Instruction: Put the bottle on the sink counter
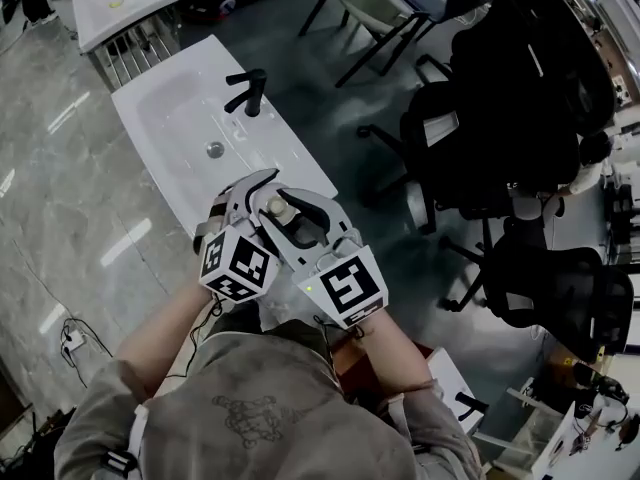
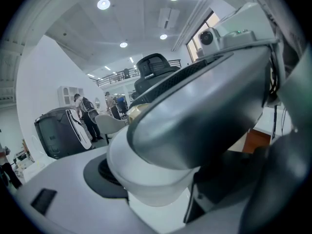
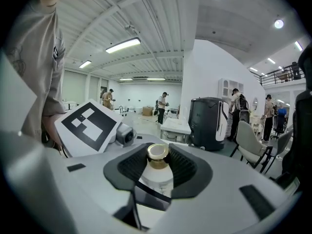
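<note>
**Bottle clamped in right gripper, short of the sink counter**

I found the right gripper (image 3: 156, 173) closed on the bottle (image 3: 156, 180). Its two dark ribbed pads (image 3: 129, 165) cupped the white body from either side, just under the neck. The gold cap (image 3: 158, 151) stood clear above the pads, and the bottle sat upright along the centre line between the jaws. A dark band crossed the bottle lower down, near the root of the jaws.

The left gripper (image 1: 243, 190) rode just beside the right one, on its left, and the two marker cubes (image 1: 238, 265) were nearly touching in the head view. In the left gripper view its jaws stood spread wide. The grey and white jaw of the right gripper bulked in the gap between them. A sliver of the gold cap showed just beyond that jaw. I could not tell whether that jaw touched the left pads.

In the head view the bottle lay between the forward tips of both grippers, nearer the right gripper's jaws. The sink counter (image 1: 160, 103) stretched ahead of the grippers, and its near corner passed beneath their tips. Its black tap (image 1: 248, 90) and drain (image 1: 215, 149) were well ahead of the jaws. Black office chairs (image 1: 520, 118) stood off to the right of the right gripper.
</note>
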The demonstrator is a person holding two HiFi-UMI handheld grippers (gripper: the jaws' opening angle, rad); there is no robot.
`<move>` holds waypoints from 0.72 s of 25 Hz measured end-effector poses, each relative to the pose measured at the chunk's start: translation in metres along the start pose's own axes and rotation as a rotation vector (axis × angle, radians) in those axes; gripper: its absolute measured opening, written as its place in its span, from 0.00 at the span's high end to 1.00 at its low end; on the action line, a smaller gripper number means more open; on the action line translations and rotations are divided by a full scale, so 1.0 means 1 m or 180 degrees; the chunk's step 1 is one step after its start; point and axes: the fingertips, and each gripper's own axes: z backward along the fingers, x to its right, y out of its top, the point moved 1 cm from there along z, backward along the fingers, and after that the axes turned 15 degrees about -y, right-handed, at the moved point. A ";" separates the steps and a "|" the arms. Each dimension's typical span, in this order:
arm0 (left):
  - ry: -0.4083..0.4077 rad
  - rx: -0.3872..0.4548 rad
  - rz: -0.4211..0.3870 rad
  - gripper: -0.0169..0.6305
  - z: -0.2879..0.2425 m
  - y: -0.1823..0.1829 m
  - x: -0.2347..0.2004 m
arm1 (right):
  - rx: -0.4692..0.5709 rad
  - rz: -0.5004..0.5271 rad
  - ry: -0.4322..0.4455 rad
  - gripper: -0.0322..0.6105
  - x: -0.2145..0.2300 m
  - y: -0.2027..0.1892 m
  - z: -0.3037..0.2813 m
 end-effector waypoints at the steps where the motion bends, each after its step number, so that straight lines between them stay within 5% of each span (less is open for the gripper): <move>1: 0.0005 0.0013 -0.0010 0.45 -0.004 -0.002 -0.007 | -0.0004 0.0012 -0.0006 0.73 0.004 -0.002 -0.007; 18: 0.0338 0.0051 0.0318 0.45 -0.089 -0.055 -0.108 | -0.0079 0.0102 0.0413 0.73 0.074 -0.056 -0.116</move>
